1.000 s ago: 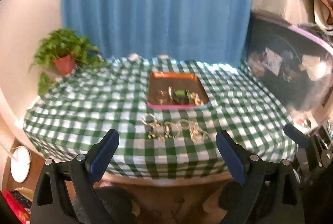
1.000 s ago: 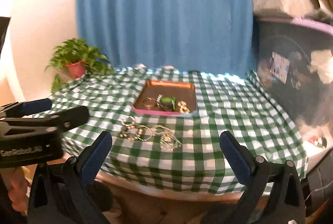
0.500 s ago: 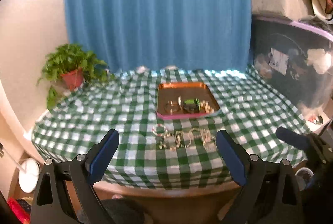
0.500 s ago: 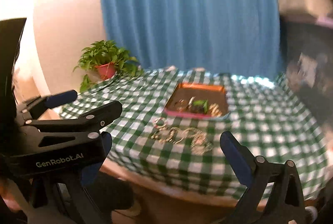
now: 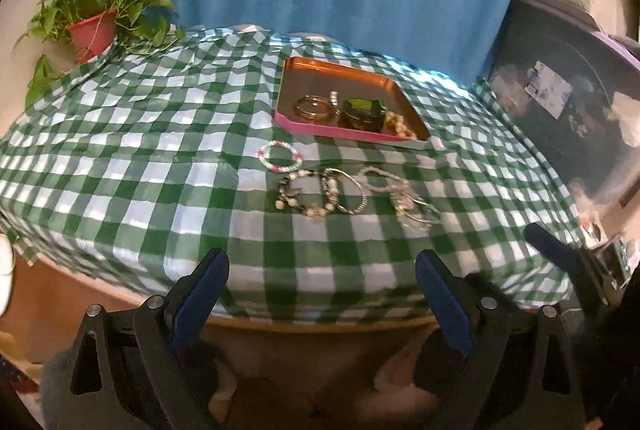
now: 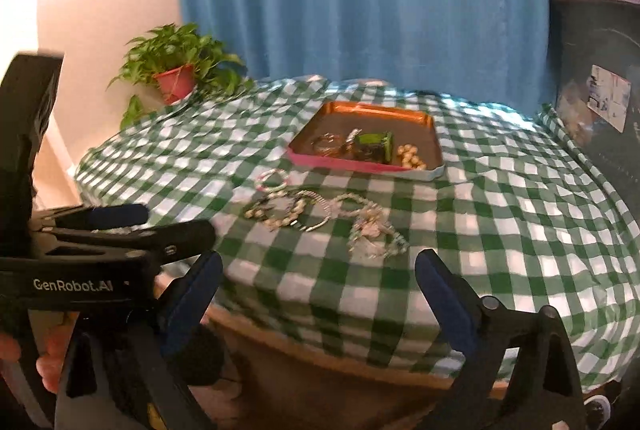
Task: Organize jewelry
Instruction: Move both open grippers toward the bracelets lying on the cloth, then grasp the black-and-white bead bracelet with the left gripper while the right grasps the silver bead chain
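A tangle of beaded bracelets (image 5: 344, 196) lies on the desk's green checked cloth (image 5: 160, 158), well ahead of both tools. The left tool (image 5: 322, 294) gapes, released and empty; the right tool (image 6: 318, 294) is closing on nothing. Behind sits a shallow copper-coloured metal tray (image 5: 320, 70) with more pieces.

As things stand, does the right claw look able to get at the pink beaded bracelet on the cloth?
Probably yes. The right claw, nothing between its closing jaws, faces the pink beaded bracelet across open tablecloth, though the other bracelets lie nearer and partly in line.
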`<state>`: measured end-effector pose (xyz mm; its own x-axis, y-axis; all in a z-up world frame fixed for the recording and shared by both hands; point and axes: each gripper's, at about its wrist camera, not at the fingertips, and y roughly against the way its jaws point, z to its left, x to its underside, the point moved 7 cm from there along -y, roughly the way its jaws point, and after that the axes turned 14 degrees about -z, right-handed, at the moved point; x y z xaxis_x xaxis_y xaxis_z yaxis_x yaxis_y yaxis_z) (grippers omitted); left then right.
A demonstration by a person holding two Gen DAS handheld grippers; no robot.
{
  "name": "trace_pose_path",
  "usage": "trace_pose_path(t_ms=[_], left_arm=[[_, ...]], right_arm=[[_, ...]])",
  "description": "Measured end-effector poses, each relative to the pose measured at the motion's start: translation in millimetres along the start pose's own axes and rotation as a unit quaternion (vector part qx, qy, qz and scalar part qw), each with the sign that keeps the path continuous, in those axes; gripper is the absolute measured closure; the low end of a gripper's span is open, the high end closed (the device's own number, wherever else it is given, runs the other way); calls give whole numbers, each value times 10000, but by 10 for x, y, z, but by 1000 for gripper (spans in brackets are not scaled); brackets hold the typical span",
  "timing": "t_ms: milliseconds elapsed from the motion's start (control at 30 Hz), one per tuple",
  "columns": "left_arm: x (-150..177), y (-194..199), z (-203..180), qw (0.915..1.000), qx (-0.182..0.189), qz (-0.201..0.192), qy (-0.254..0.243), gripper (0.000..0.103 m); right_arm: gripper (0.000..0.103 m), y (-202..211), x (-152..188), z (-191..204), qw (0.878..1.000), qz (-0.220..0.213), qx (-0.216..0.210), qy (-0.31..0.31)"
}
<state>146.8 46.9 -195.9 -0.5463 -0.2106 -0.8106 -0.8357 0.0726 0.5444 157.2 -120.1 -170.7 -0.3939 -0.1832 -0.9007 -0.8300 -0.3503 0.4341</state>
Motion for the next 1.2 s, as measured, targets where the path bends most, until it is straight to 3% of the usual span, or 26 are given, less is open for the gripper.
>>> trace_pose_path(t_ms=[67,233,333,400,467,500,533,633,700,767,867,933,1067,1200], left_arm=[[2,-148,137,9998,-213,-46,-40,9],[-48,-495,237,9994,149,46,-319,15],[-94,-729,276,9980,303,151,-528,28],[-79,-876,310,9972,478,326,-466,53],[-52,-1000,316,9956,599,502,-521,62],[-48,-1046,311,9948,635,529,-592,65],[-59,-1087,307,9945,639,525,-643,66],[-85,-1184,308,9946,668,511,-616,66],[-52,-1255,338,9945,626,594,-586,67],[-37,-1281,344,9942,646,582,-634,70],[-15,-1298,284,9924,649,543,-888,71],[6,-1299,241,9907,634,515,-1090,73],[15,-1288,242,9903,695,450,-1117,78],[23,-1311,202,9895,462,292,-1339,85]], right_arm=[[7,-114,22,-39,9996,-107,76,260],[7,-424,-17,-133,9988,54,-166,468],[8,-636,-104,-255,9989,154,-330,288],[11,-818,-59,-337,9985,232,-68,500],[39,-1000,63,-394,9969,389,24,679],[64,-1069,115,-415,9971,471,-7,604],[77,-1152,196,-469,9974,618,-78,365],[83,-1287,294,-575,9955,868,-269,-264],[85,-1281,221,-524,9962,686,-407,-342],[85,-1249,148,-339,9952,502,-810,-226],[85,-1350,268,-65,9897,812,-1176,-40],[85,-1443,381,1,9885,1029,-1102,93],[86,-1494,365,-16,9915,919,-917,52],[82,-1585,363,87,9937,828,-599,463]])
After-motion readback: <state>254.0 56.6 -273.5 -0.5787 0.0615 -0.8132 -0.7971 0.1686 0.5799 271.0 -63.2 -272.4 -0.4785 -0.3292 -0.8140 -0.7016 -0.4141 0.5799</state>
